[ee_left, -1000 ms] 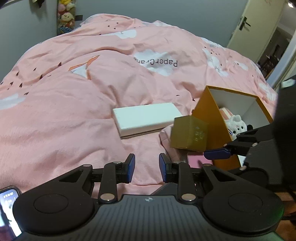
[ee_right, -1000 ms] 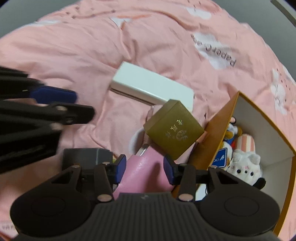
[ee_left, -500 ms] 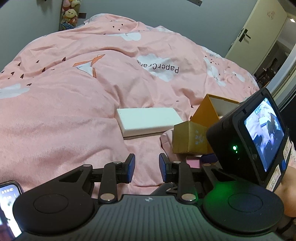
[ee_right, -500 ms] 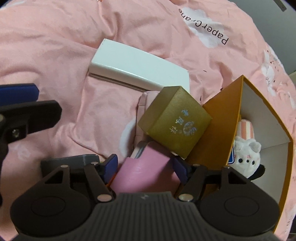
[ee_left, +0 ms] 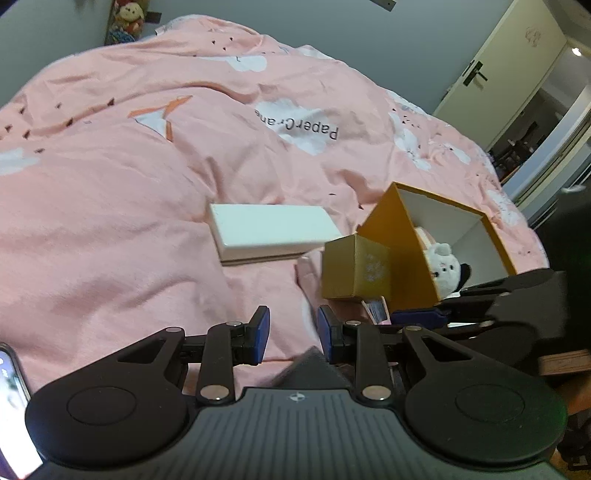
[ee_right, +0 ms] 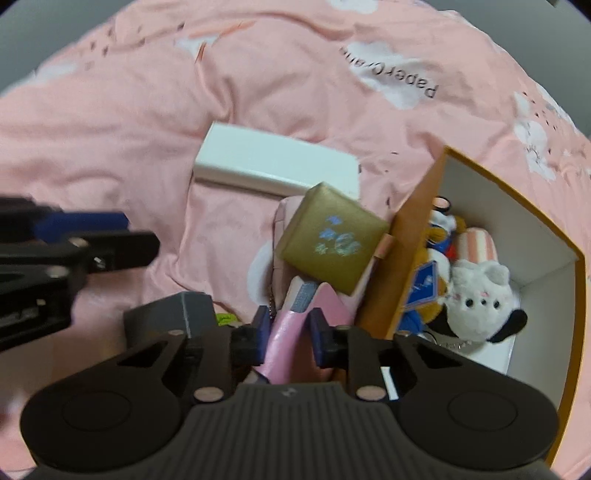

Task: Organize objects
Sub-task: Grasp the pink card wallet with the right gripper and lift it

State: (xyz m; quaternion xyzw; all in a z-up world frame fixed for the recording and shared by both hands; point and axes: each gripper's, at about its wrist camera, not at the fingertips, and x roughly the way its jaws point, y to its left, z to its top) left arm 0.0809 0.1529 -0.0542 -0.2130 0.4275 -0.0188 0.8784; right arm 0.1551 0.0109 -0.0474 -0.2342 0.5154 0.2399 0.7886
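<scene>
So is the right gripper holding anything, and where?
Yes: the right gripper, jaws just closed, pinches the pink box by its near end. The left gripper holds nothing.

Gold box (ee_left: 356,267) against orange box (ee_left: 397,243)

**A bedroom at home**

A bed with a pink cloud-print duvet (ee_left: 147,184) fills the space ahead of the left claw (ee_left: 291,328). Beyond it, soft toys (ee_left: 127,16) hang against a grey wall; far right, a door (ee_left: 498,74) stands open.
</scene>
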